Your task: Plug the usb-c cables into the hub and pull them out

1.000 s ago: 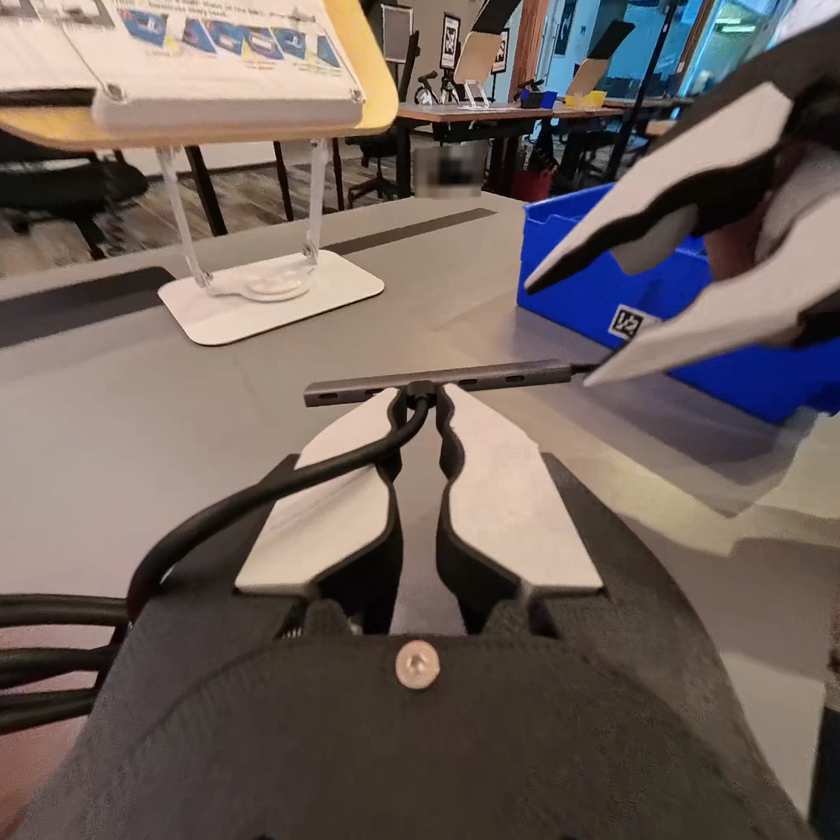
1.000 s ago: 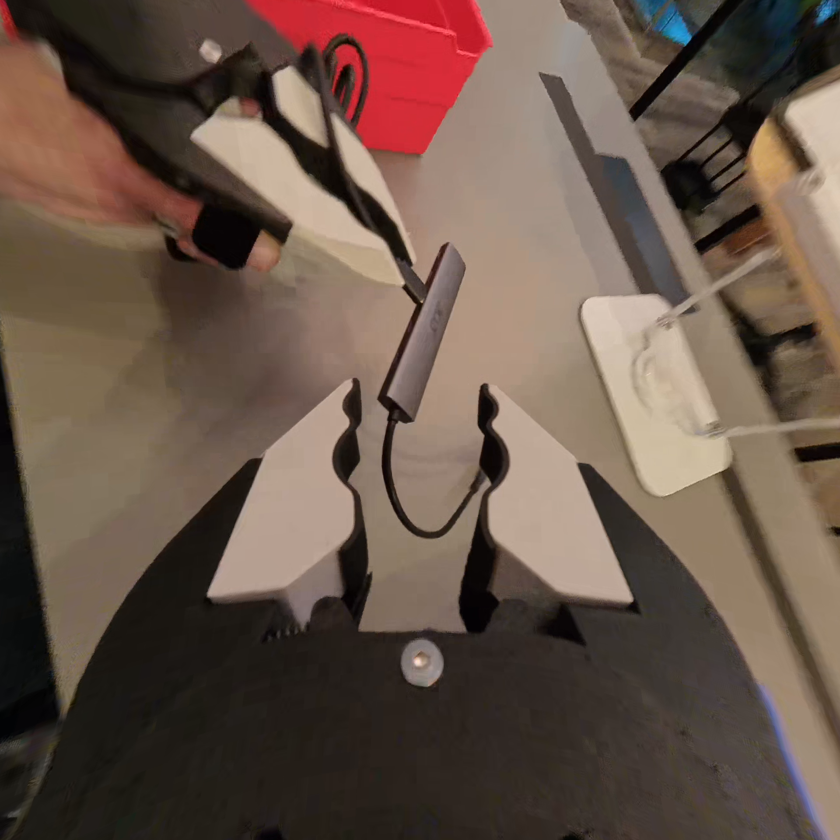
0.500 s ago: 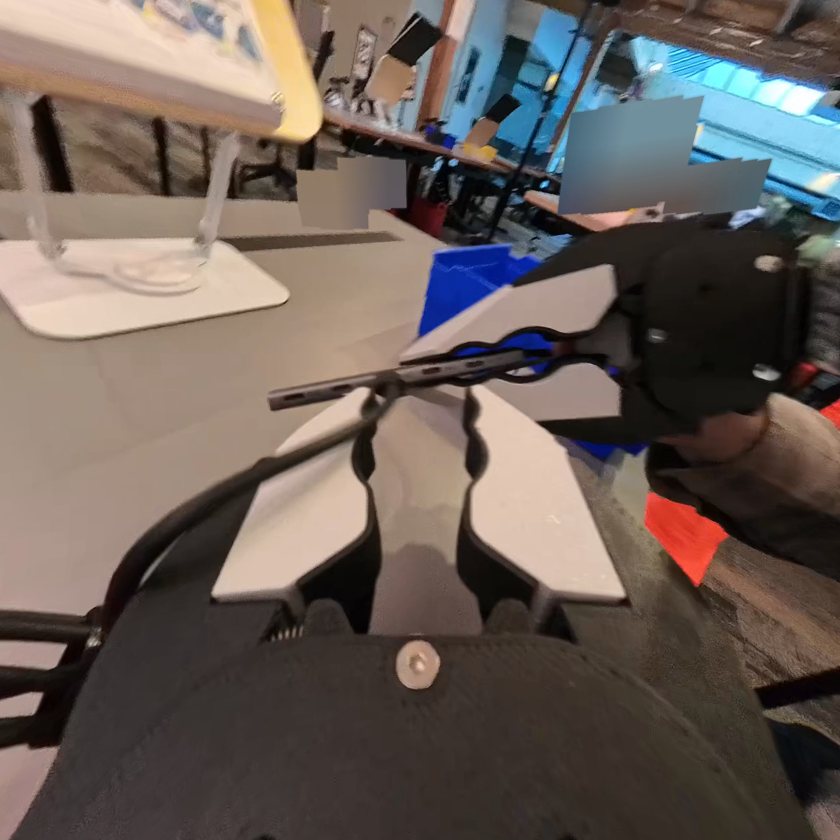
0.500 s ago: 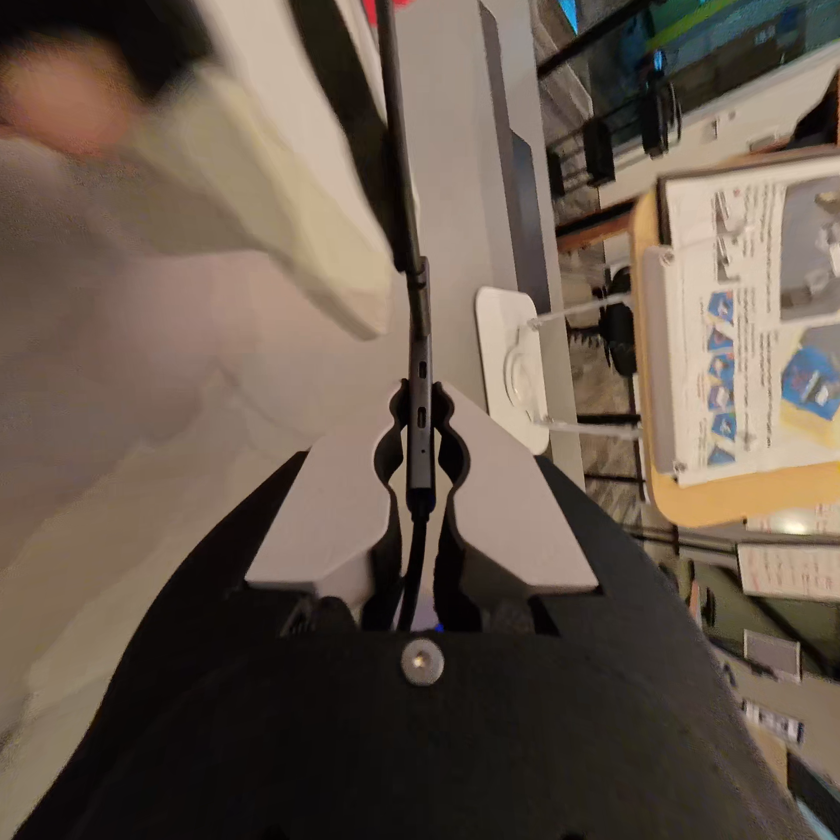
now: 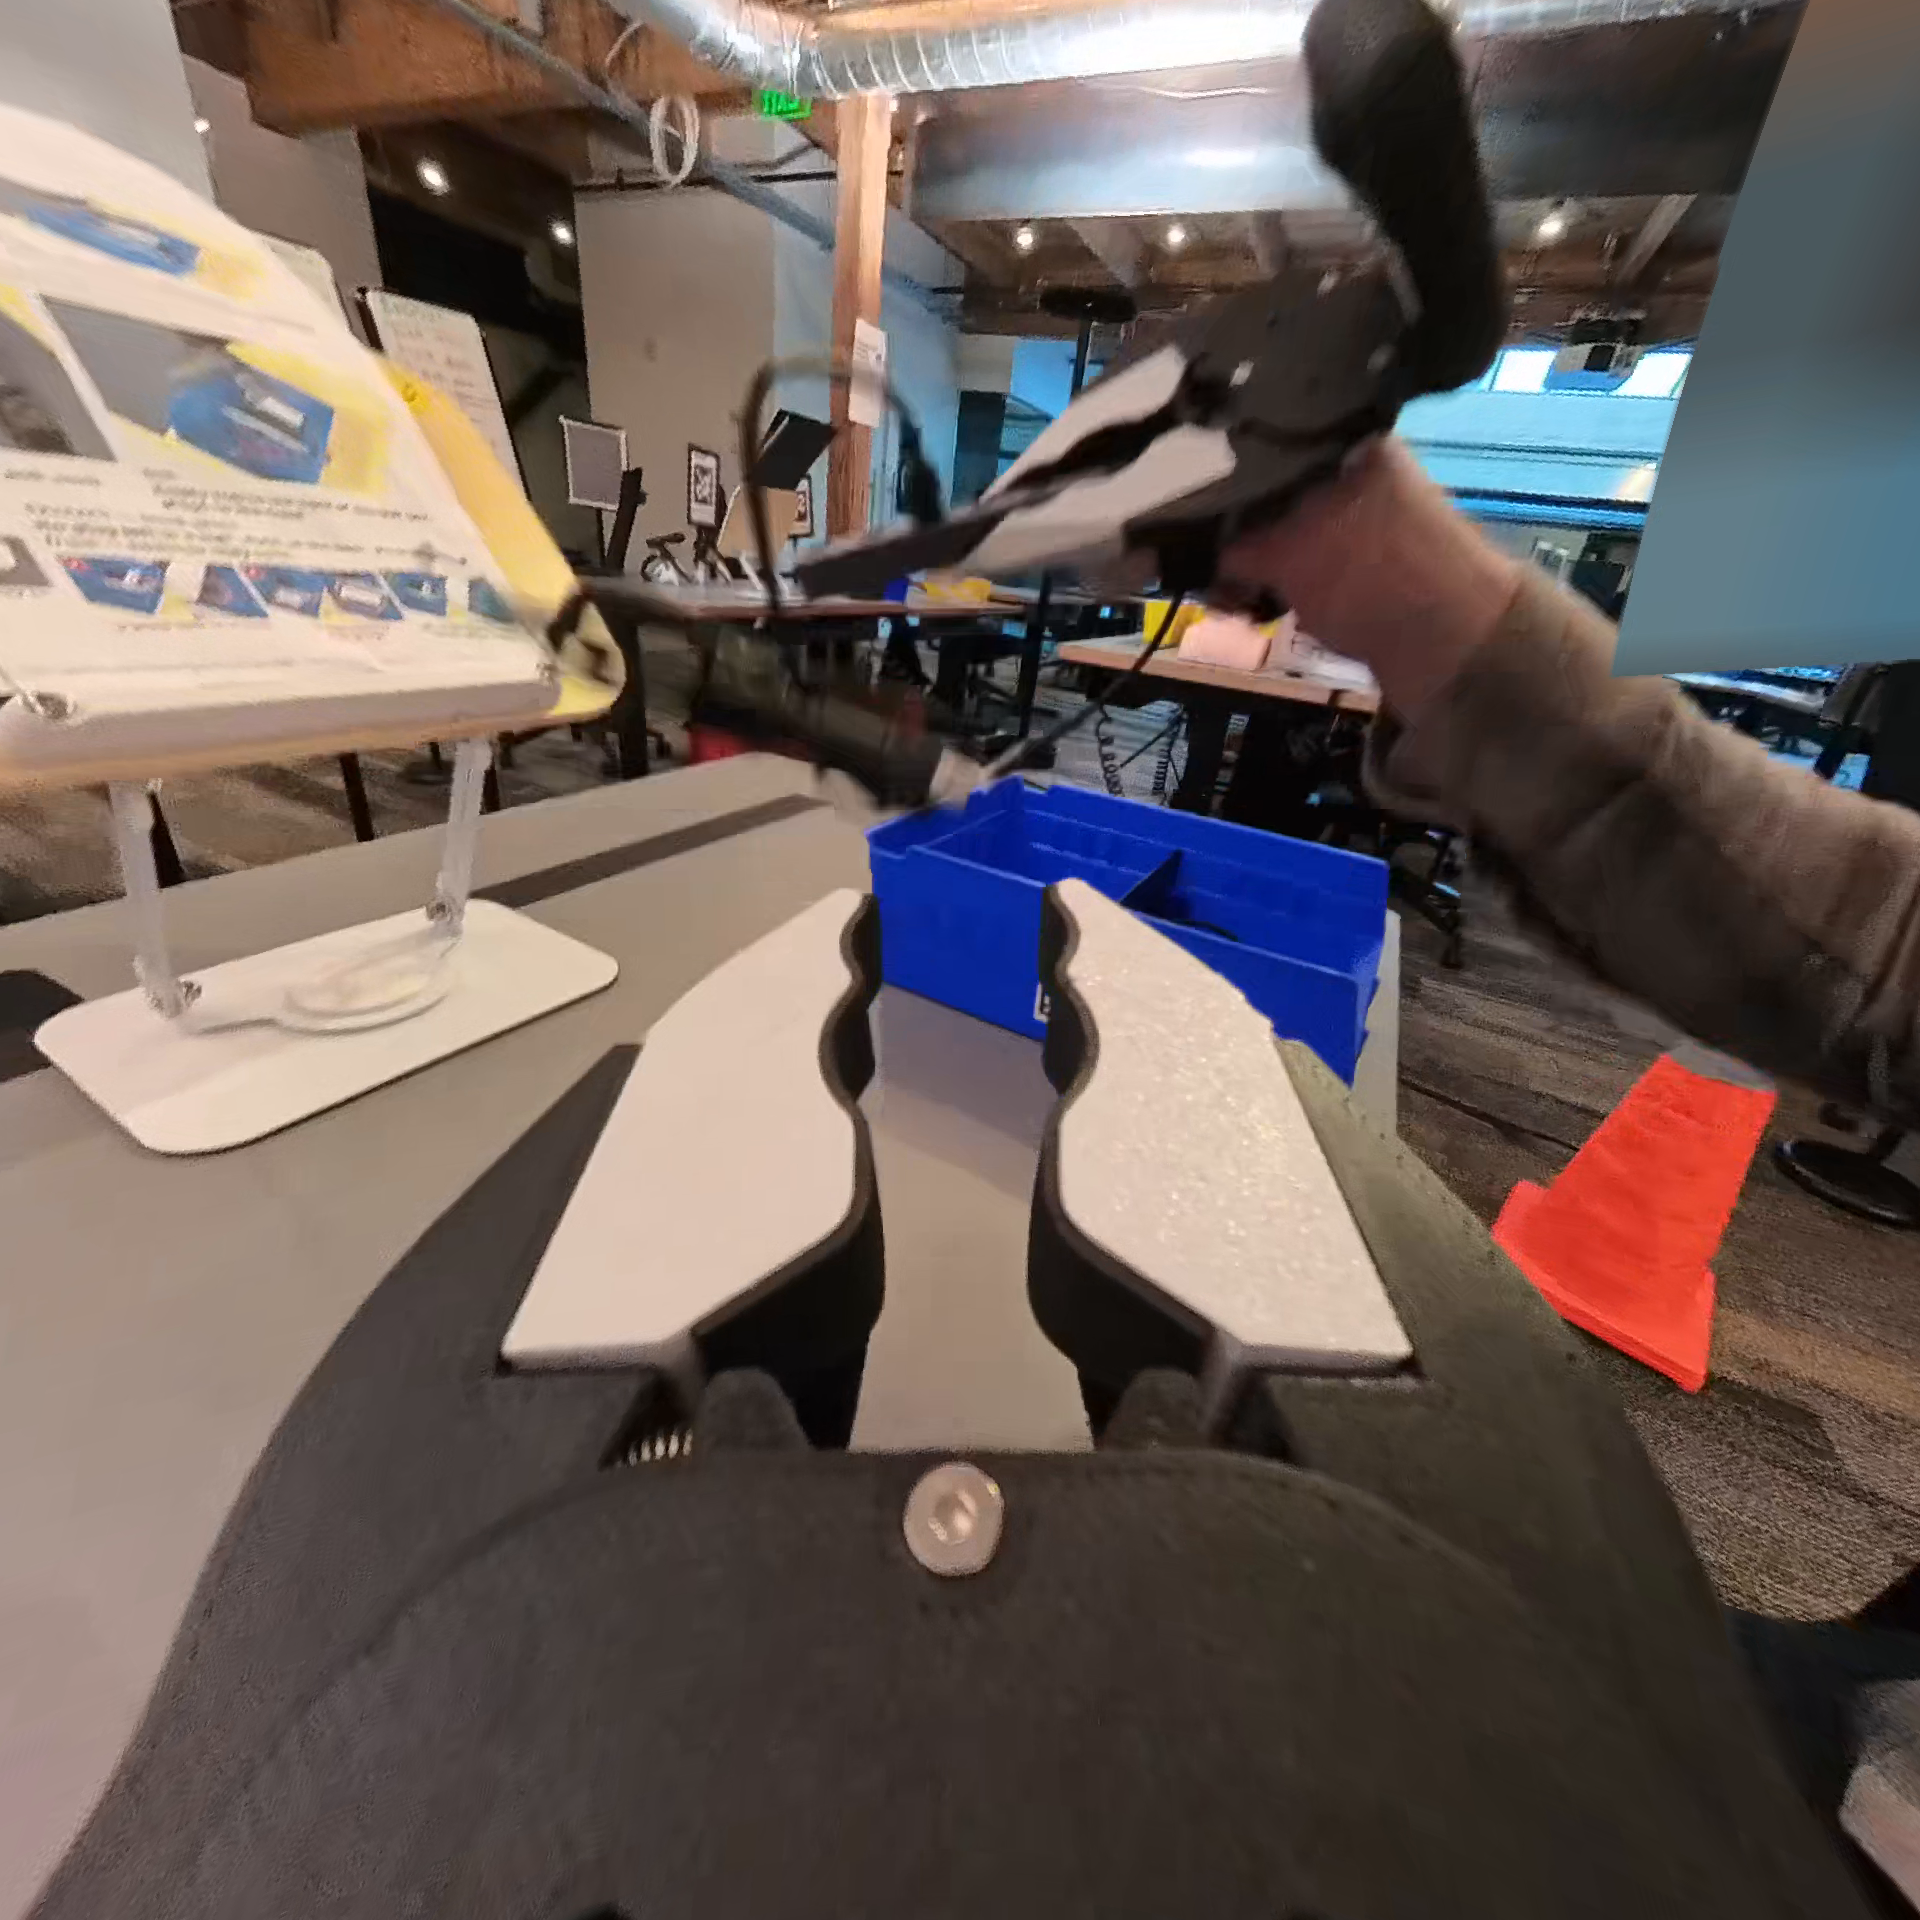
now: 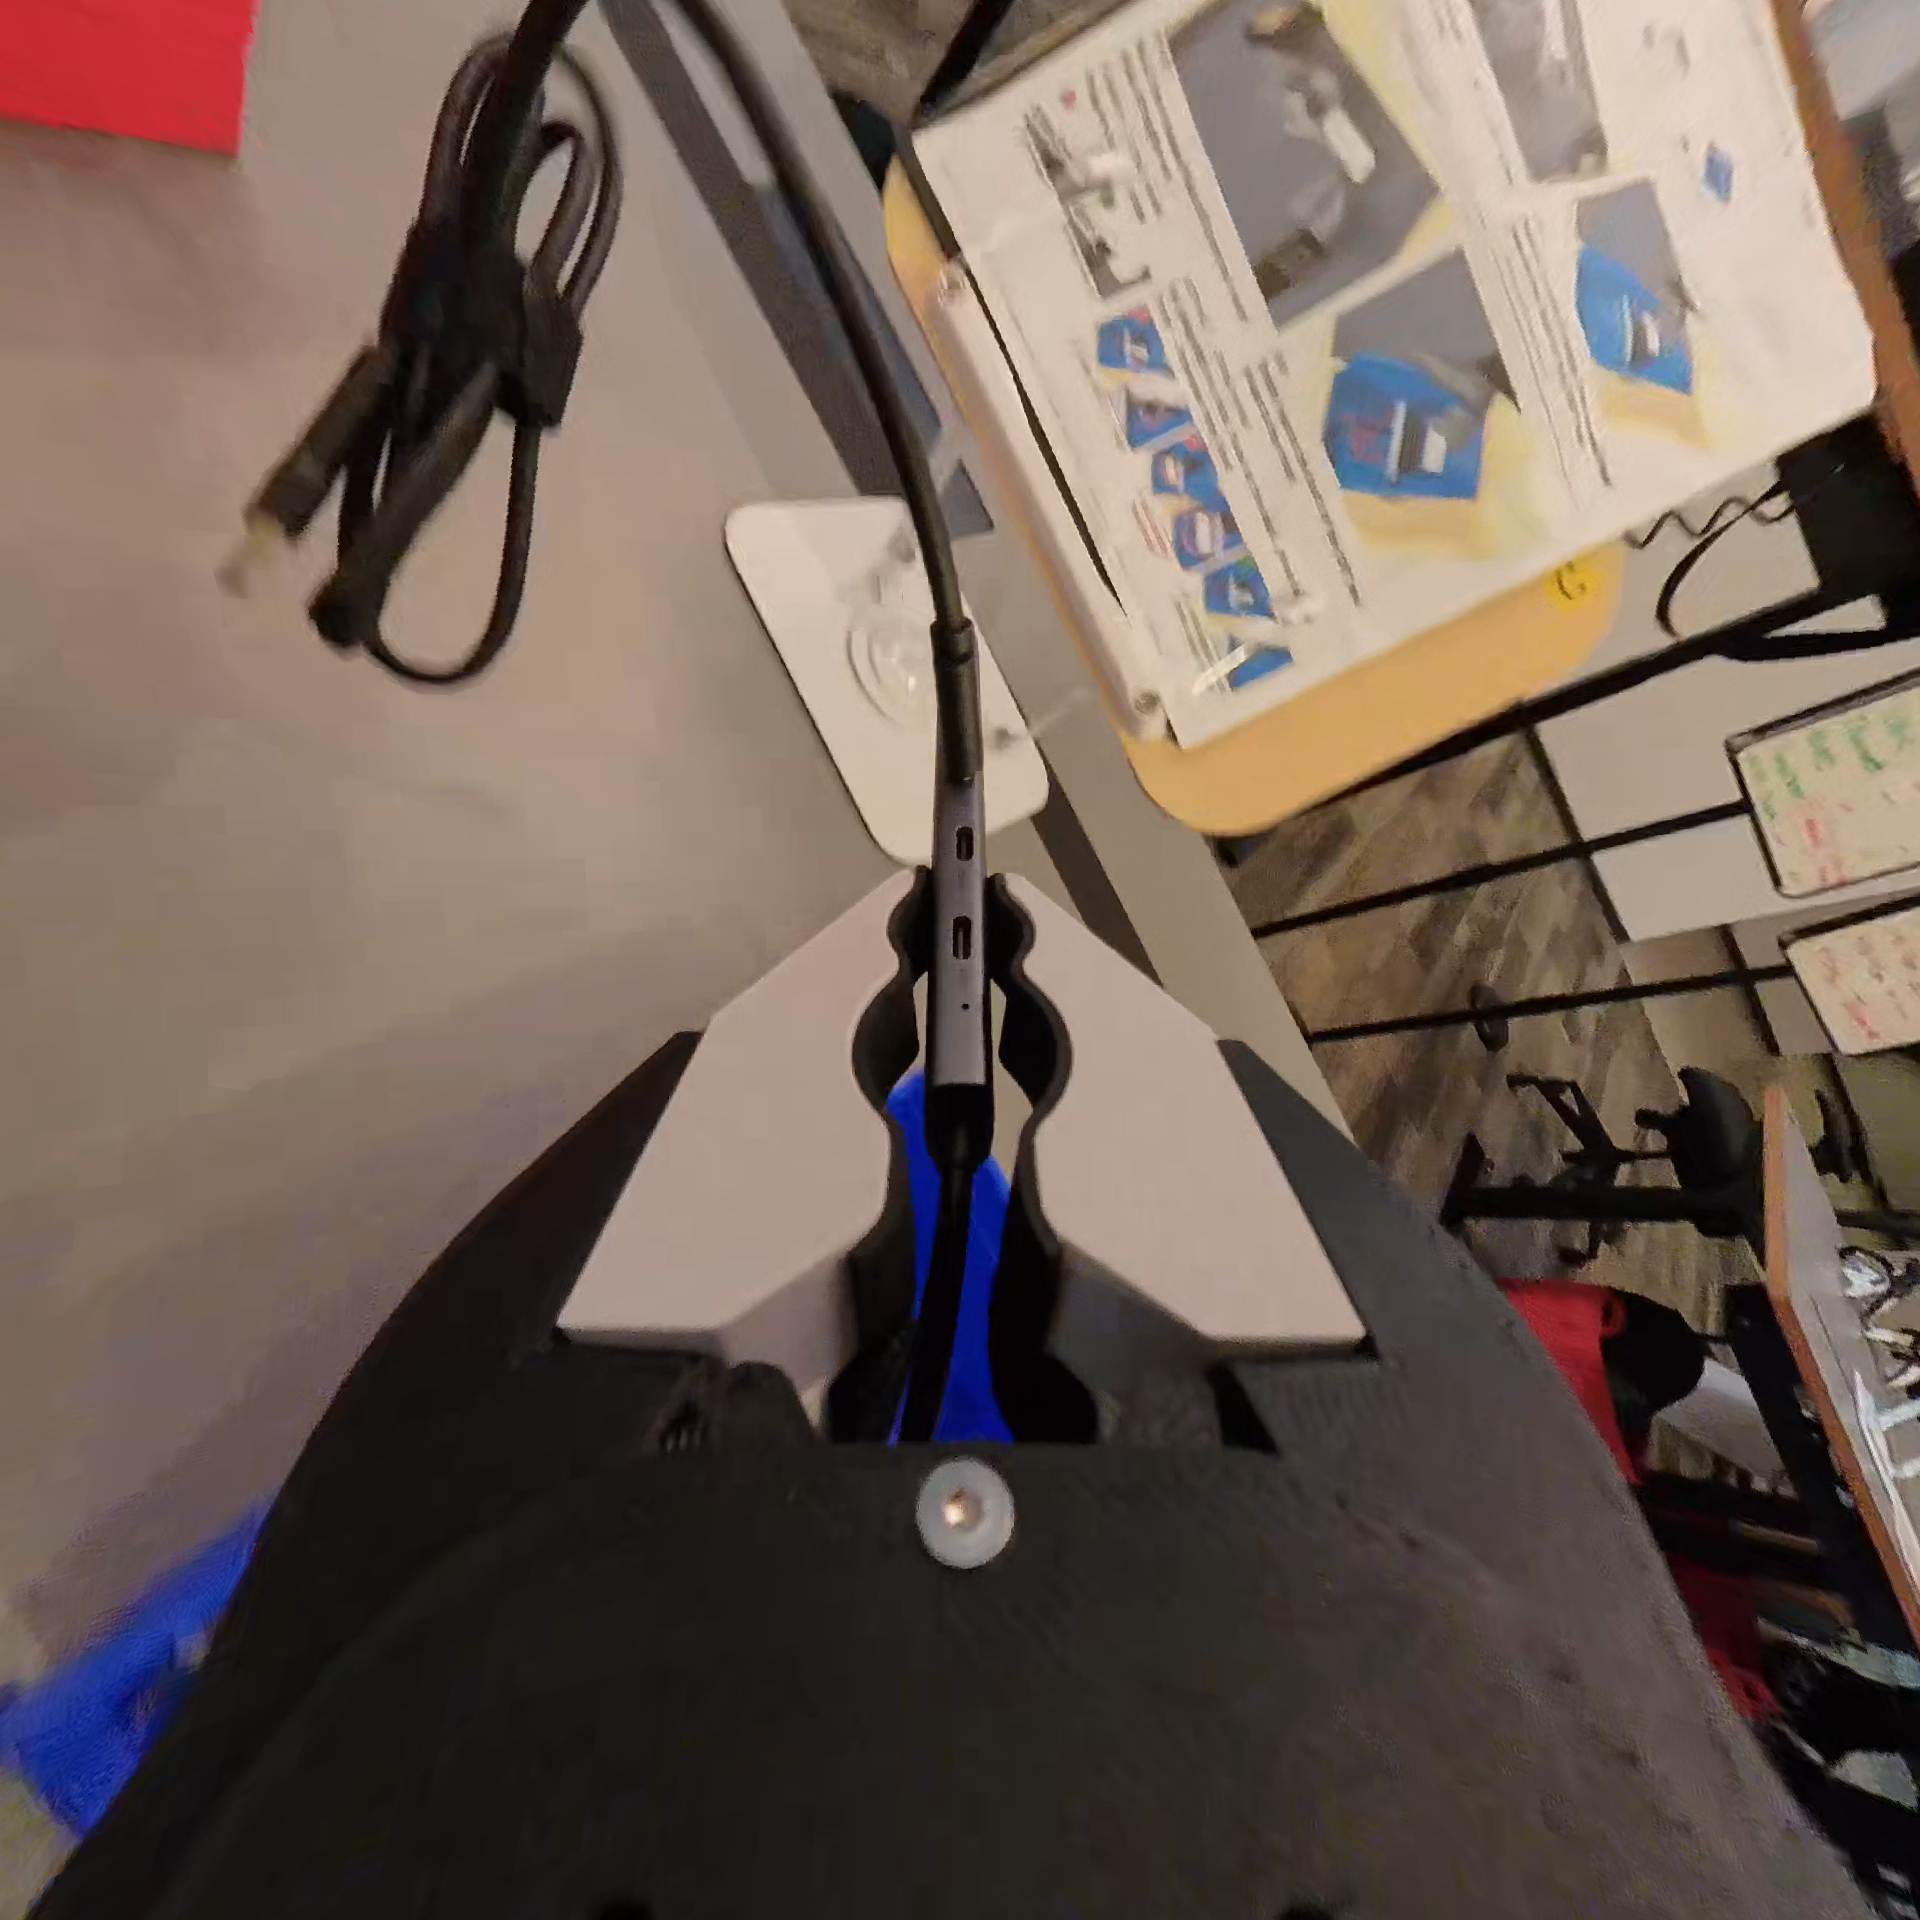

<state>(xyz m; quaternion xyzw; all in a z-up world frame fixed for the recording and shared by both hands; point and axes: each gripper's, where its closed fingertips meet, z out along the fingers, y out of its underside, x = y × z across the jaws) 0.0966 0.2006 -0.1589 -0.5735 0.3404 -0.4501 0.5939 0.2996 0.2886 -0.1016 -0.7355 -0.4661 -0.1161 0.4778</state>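
The right gripper [image 6: 958,914] pinches the grey hub [image 6: 958,997] between its fingers. A black cable [image 6: 831,260] sticks out past the tips. The left gripper [image 5: 956,935] is a bit open and holds nothing.

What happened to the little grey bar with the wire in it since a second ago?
The right gripper closed on the hub and lifted it off the table into the air. The left gripper let go of the cable, which remains plugged into the hub, and now sits open and empty. The blue bin and document stand stayed put.
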